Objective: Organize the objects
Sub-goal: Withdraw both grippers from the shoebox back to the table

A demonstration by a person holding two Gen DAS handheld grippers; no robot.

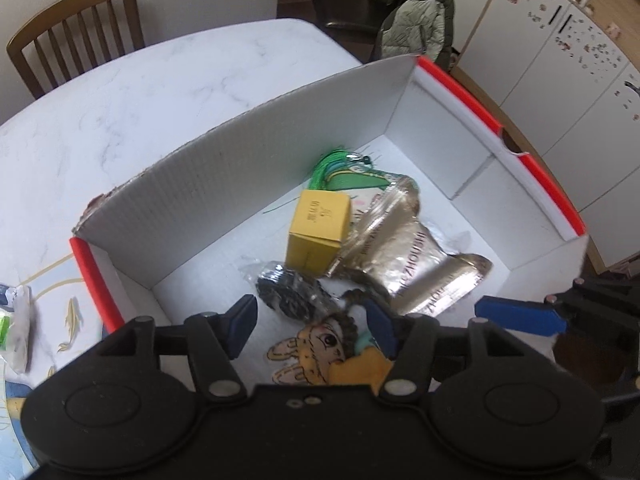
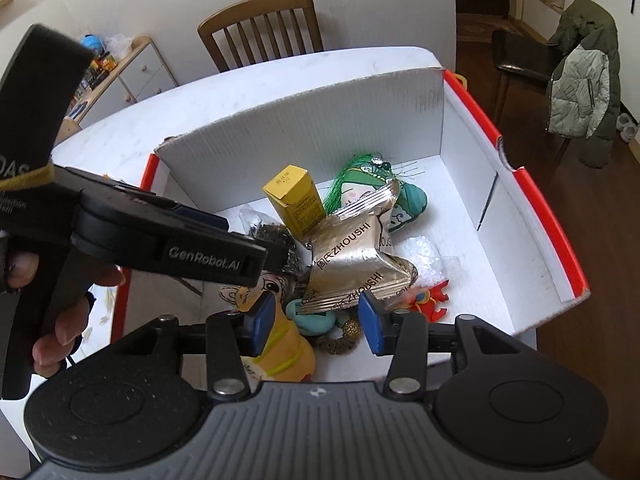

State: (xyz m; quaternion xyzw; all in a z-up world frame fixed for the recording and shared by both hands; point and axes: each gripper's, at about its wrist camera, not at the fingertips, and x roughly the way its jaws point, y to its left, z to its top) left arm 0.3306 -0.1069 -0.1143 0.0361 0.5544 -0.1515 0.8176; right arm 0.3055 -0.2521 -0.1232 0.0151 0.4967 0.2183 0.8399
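A white cardboard box (image 2: 516, 280) with red rims is seen open at mid-frame; inside, a yellow carton (image 2: 295, 199) is tilted at centre left; gold ZHOUSHI packets (image 2: 352, 262) are piled at centre; a green plush (image 2: 372, 178) lies behind them, toward the top; a rabbit toy (image 1: 316, 350) lies at the lower edge.

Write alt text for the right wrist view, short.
An open hand-held gripper hovers over a white cardboard box with red edges, holding a yellow carton, gold snack packets, a green plush toy and small cartoon toys. The other hand-held gripper reaches in from the left. The box sits on a white table with a wooden chair behind.
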